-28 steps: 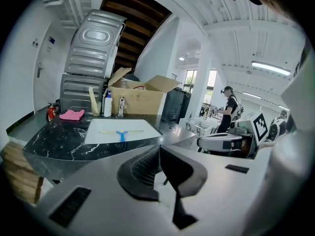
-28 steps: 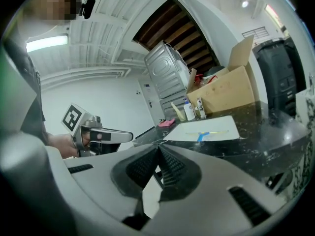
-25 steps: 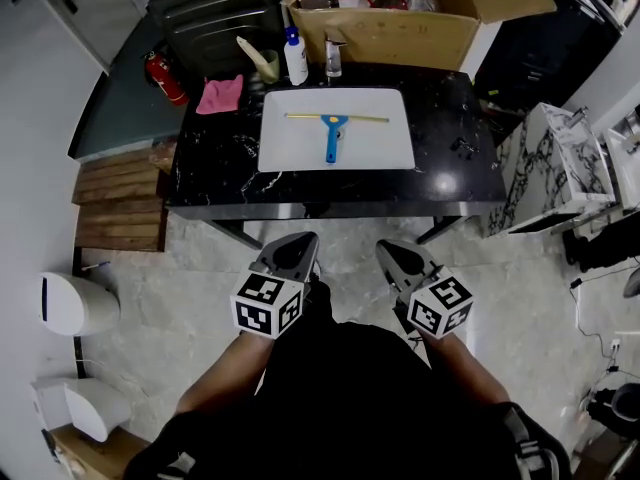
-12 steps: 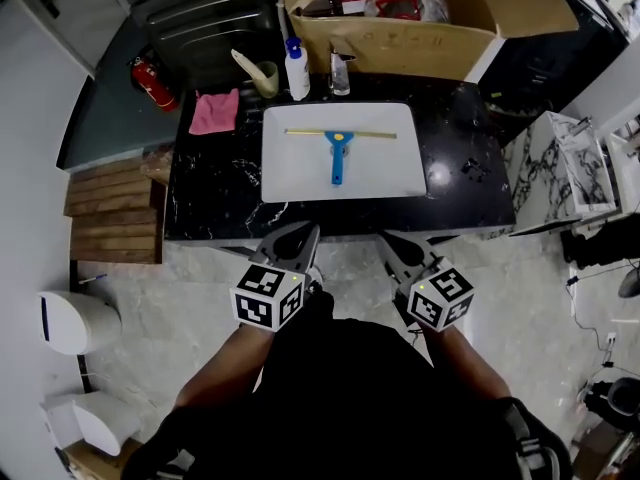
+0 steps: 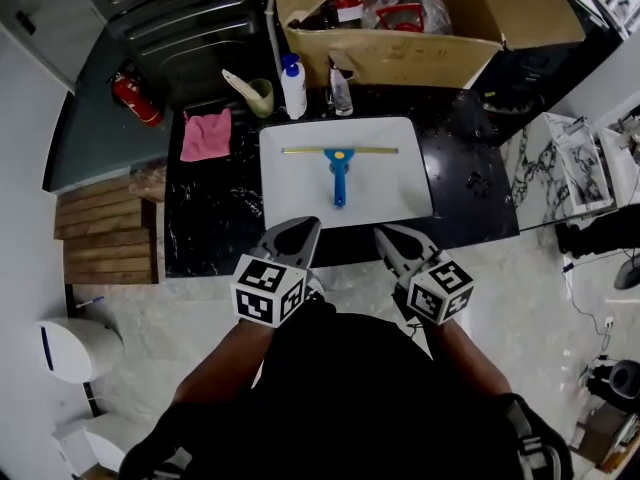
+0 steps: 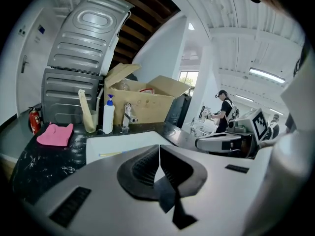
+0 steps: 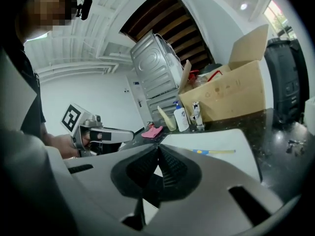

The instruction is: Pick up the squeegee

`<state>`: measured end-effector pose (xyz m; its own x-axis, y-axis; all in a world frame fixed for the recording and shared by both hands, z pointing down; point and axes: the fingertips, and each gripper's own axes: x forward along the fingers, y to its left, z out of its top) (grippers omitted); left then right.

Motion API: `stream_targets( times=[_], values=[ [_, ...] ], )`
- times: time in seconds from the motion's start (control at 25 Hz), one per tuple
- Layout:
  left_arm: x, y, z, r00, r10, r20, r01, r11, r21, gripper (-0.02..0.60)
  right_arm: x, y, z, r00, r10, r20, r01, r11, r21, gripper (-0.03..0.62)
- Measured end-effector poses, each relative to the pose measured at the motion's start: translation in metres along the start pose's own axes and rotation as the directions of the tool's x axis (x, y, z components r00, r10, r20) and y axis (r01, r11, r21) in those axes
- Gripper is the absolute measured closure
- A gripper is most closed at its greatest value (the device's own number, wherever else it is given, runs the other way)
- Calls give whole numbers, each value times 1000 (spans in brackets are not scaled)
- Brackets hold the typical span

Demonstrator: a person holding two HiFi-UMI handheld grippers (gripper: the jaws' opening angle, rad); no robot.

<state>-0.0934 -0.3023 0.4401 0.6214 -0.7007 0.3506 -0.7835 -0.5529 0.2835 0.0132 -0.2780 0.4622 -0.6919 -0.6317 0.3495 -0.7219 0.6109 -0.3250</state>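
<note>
Both grippers carried forward since earlier frames, tips now over near edge of surface (image 5: pixel 215 218). Left gripper (image 5: pixel 303 230) and right gripper (image 5: pixel 387 236) both fully closed, nothing between jaws. Squeegee (image 5: pixel 338 166) lies on white tray (image 5: pixel 290 193) mid-surface, straight ahead between grippers; blade parallel to far edge, blue handle pointing at near edge. Neither gripper clearly nearer

Squeegee (image 5: pixel 338 164) on tray (image 5: pixel 290 186), cloth (image 5: pixel 205 134) left
</note>
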Motion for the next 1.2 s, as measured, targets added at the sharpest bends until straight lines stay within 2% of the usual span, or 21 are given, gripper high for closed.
stream_targets(
  times=[0.32, 0.68, 0.84, 1.2],
  values=[
    [19, 35, 15, 999, -31, -8, 32, 999, 17, 563, 33, -12, 16, 999, -39, 2, 39, 999, 0, 585],
    [35, 48, 11, 998, -36, -42, 37, 999, 17, 563, 47, -32, 17, 998, -62, 5, 61, 998, 34, 585],
    [48, 49, 14, 999, -11, -37, 12, 1000, 8, 563, 50, -46, 19, 999, -40, -11, 40, 999, 33, 586],
    [73, 49, 25, 996, 90, -5, -90, 995, -46, 563, 51, -75, 43, 998, 48, -46, -50, 998, -38, 585]
  ],
)
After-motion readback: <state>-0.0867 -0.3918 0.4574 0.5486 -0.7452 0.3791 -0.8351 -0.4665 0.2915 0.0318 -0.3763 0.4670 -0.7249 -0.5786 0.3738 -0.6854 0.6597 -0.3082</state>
